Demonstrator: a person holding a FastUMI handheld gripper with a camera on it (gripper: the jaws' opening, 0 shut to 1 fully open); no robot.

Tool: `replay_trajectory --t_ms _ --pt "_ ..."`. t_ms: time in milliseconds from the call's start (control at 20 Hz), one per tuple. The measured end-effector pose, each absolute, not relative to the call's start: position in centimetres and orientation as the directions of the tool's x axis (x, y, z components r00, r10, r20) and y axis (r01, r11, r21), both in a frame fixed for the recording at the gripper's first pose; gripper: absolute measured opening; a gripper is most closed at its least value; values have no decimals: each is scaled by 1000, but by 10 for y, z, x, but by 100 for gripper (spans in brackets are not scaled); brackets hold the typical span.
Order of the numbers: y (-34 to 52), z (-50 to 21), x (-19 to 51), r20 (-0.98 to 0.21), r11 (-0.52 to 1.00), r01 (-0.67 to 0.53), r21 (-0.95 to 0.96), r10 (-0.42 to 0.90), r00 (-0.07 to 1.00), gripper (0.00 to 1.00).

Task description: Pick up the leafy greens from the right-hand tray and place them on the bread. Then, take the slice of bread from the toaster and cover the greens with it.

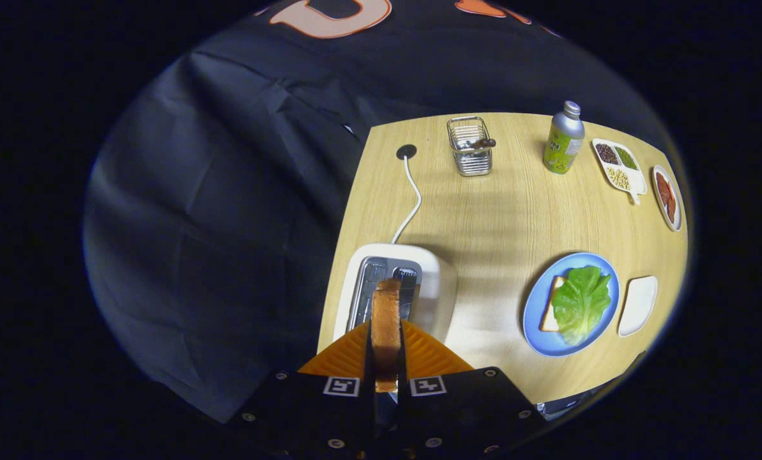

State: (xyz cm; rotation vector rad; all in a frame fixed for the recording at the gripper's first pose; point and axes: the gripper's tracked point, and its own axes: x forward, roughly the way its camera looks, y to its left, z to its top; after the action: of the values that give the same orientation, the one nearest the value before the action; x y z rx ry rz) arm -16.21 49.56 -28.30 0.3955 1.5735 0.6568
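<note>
My gripper is shut on a toasted slice of bread, held edge-on between both fingers, right above the white toaster and its open slots. To the right, a blue plate carries another slice of bread with a leafy green lying over most of it. A small white tray sits just right of the plate.
The toaster's white cord runs back to a hole in the wooden table. At the far side stand a wire basket, a green bottle, a divided dish of beans and a plate of red slices.
</note>
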Motion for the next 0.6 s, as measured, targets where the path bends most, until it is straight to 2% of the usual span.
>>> replay_trajectory --t_ms 350,600 --pt "451 -262 -135 -694 692 -52 720 719 -46 14" --pt "414 -270 -122 -667 667 -31 745 745 -4 14"
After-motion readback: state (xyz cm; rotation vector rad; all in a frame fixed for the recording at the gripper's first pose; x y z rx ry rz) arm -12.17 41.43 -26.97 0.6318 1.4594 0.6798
